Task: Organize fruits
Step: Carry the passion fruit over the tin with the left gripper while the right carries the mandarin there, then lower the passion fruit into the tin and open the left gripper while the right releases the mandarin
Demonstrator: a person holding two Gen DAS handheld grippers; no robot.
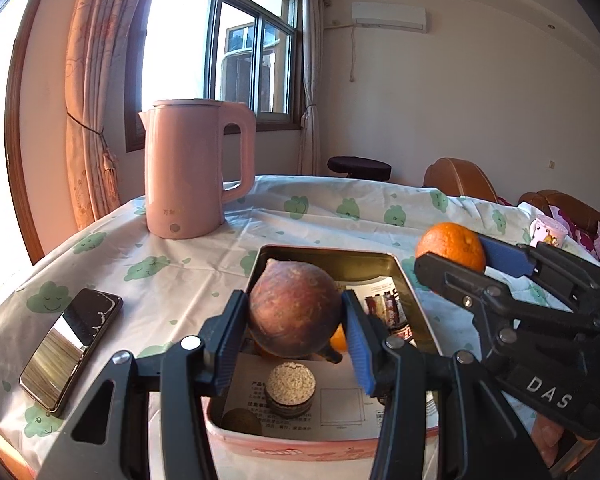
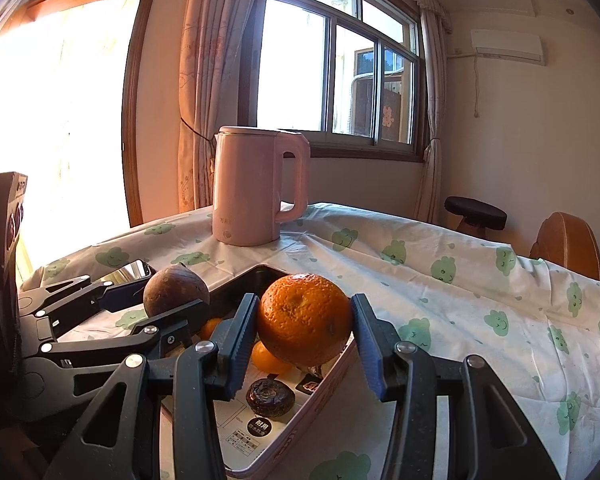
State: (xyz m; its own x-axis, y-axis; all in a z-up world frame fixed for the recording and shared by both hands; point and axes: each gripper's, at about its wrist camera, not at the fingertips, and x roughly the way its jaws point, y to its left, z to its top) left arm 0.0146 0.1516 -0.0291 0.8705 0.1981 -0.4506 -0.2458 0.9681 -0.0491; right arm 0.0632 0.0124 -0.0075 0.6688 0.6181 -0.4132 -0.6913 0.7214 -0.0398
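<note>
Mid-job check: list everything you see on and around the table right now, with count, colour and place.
Brown fruit: one, reddish-brown, held above the tin.
Orange: one, orange, held above the tin's right edge.
Small oranges: at least two, orange, inside the tin.
Tin: one, pink outside, metal inside, near table edge.
Dark round lump: one, brown, in the tin.
Kettle: one, pink, far side of the table.
Phone: one, dark, left of the tin.
Tablecloth: one, white with green clouds.
Stool: one, black, behind the table.
Left gripper: black, blue pads, jaws on the brown fruit.
Right gripper: same, jaws on the orange.
</note>
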